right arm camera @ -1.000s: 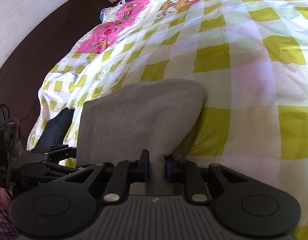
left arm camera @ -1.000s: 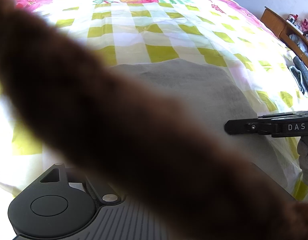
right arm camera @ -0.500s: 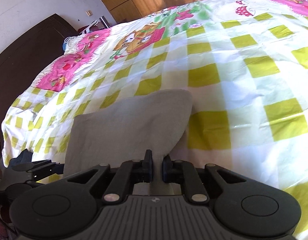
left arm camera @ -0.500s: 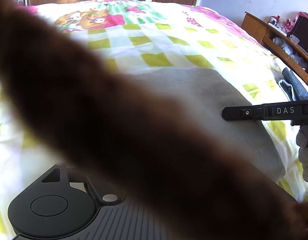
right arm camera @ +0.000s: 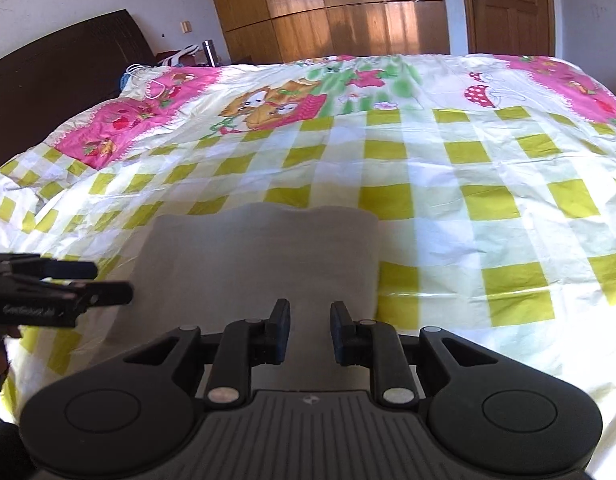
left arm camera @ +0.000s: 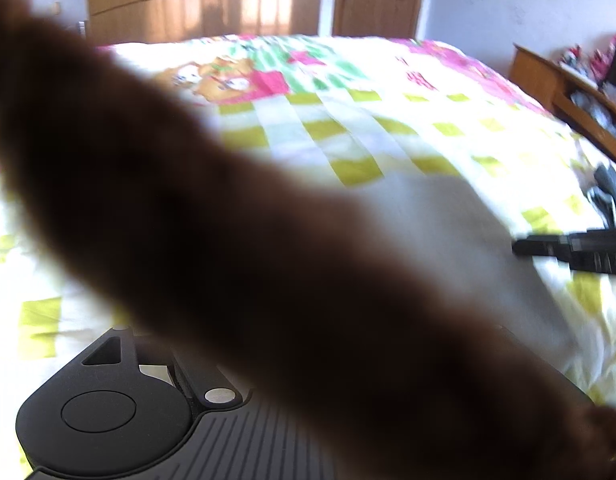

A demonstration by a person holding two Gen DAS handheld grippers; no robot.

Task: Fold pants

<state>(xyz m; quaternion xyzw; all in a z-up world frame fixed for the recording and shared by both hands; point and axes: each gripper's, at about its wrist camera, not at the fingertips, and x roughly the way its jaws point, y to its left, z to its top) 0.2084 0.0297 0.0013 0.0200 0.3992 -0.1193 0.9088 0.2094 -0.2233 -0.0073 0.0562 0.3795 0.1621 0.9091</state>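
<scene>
Your right gripper (right arm camera: 306,330) had been clamped on the near edge of the grey pants (right arm camera: 260,256) half a second before; at this moment its jaws were opening, the pads stood clear of the cloth, and the fabric lay flat beneath the gap rather than pinched in it. You had let go.

The pants lay as a compact folded rectangle near the near edge of the bed, on the yellow-checked bedsheet (right arm camera: 448,184), far edge a little wavy but layers stacked.

Your left gripper (right arm camera: 88,284) came in from the pants' left side, beside the cloth and not touching it that I could see. Its jaws showed two separate fingers (side-on, so the width was hard to read), with nothing between them: released.

The left wrist view was largely blocked by a blurred brown furry object (left arm camera: 228,260) across the lens; only the right gripper's tip showed beyond it.

Judgement: the release after the last fold suggested the task was at or near completion. Any remaining step would be smoothing that wavy far edge.
</scene>
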